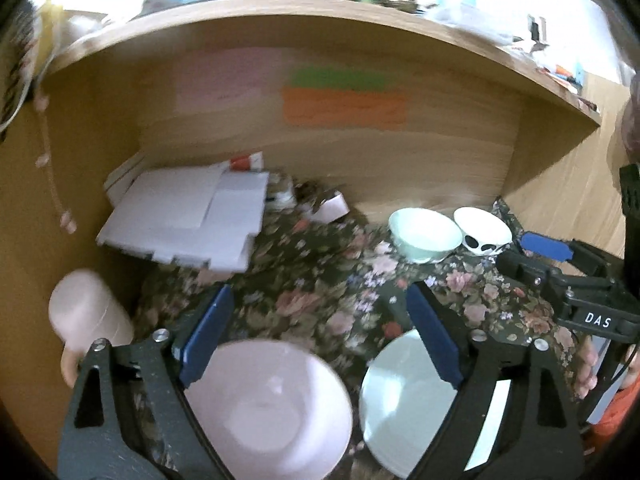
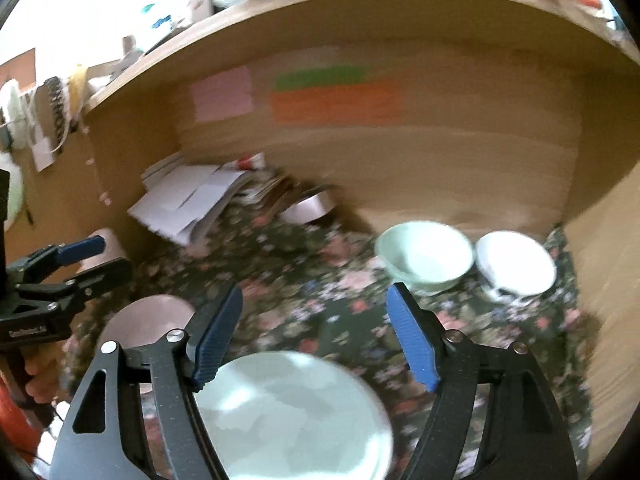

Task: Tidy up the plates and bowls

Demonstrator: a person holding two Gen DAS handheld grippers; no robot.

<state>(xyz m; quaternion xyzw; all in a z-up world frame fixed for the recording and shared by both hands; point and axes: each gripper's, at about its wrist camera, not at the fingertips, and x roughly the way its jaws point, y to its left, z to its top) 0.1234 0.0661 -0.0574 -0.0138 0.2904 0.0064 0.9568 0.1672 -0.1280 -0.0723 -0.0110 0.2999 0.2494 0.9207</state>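
With both grippers, left (image 1: 320, 340) and right (image 2: 316, 336), spread and empty above the pink plate (image 1: 268, 408) and pale green plate (image 2: 292, 416) on the floral cloth (image 1: 312, 280), we should lift clear before reaching the bowls (image 2: 424, 256); blur hides detail.

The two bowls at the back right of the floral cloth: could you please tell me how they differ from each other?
The mint-green bowl is plain pale green inside and out, while the white bowl carries black blotches on its outer wall. The mint-green bowl looks somewhat wider than the white bowl. The mint-green bowl sits to the left, the white bowl nearer the cabinet's side wall. Both stand upright, empty, side by side on the floral cloth.
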